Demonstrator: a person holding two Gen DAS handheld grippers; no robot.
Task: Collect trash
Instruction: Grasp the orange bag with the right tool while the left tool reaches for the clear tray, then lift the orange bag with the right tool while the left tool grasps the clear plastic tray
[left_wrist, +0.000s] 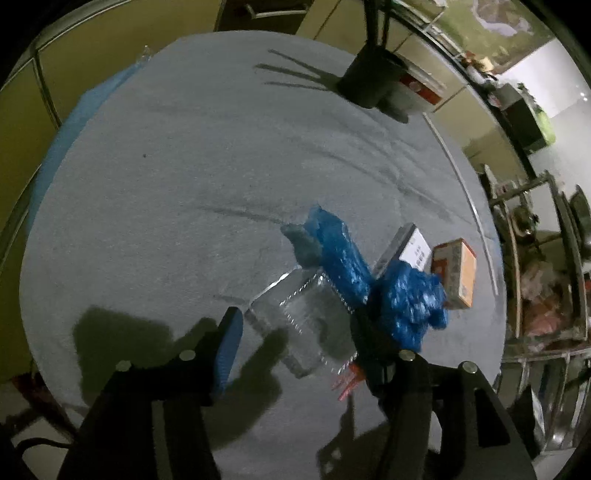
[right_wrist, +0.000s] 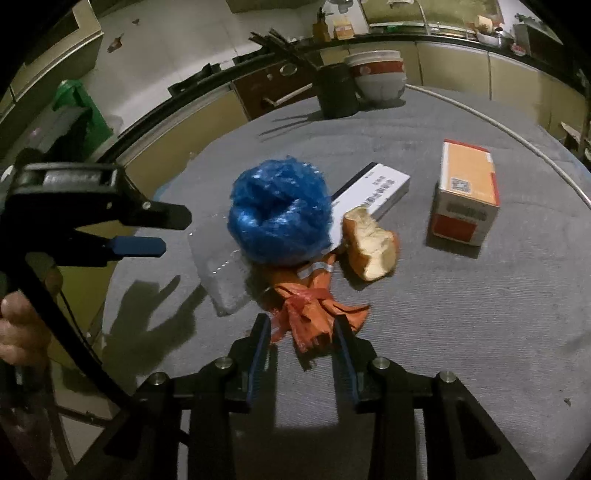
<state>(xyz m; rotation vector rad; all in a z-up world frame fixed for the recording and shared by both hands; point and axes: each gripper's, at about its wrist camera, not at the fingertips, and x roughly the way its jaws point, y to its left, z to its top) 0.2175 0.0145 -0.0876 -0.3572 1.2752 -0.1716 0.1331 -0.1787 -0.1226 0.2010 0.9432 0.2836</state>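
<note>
Two matte black hand-held grippers, right gripper (right_wrist: 301, 338) and left gripper (left_wrist: 295, 328), with angular arms, round silver screw heads, blue ribbed pads lining the jaws, and a thin black cable alongside a bare hand (right_wrist: 20, 325).

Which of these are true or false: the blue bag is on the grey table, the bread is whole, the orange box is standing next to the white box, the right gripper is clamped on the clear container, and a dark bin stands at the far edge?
1. The blue bag lies on the grey table. True.
2. The bread is whole. False: it is a torn piece with the white crumb showing.
3. The orange box stands right of the white box, apart from it. True.
4. The right gripper is clamped on the clear container. False: its jaws are around the orange mesh, not squeezing it.
5. A dark bin stands at the table's far edge. True.
</note>
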